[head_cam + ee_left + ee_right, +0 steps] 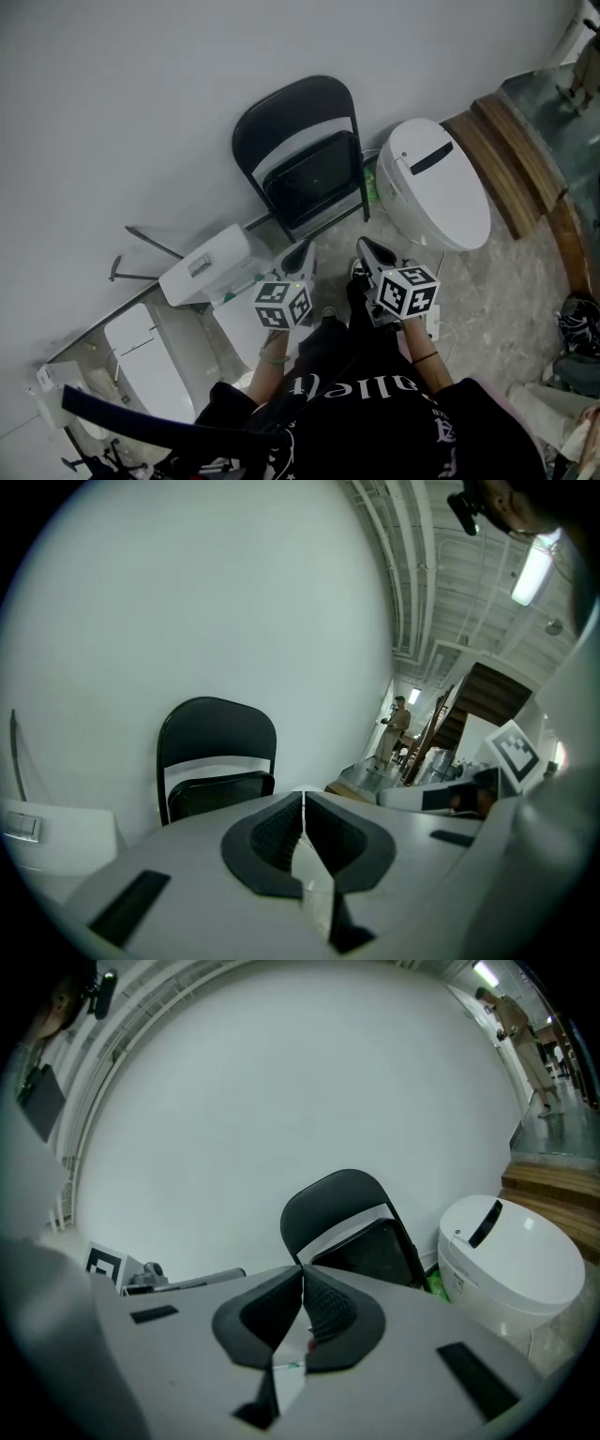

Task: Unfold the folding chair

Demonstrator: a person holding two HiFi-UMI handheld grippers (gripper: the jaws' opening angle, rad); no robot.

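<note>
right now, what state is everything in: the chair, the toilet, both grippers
folding chair: folded, seat up, standing upright against the wall, untouched
white toilet: lid down
left gripper: shut, nothing between its jaws, short of the chair
right gripper: shut, nothing between its jaws, short of the chair

Folding chair (305, 159) leans upright against the wall (141, 94), its feet on the floor (497, 281). Just beside it on the right sits a toilet (436, 183); further right, well apart from the chair, a run of steps (511, 159) borders the floor. To the chair's left, near its foot, lies a boxy unit (206, 267), with a second fixture (141, 361) lower left of that. The left claw (302, 251) and right claw (367, 246) are side by side before the chair, apart from it, both pointing toward it. The right claw lies nearer the toilet. In the left gripper view, a person (398, 728) stands far behind, right of the chair
</note>
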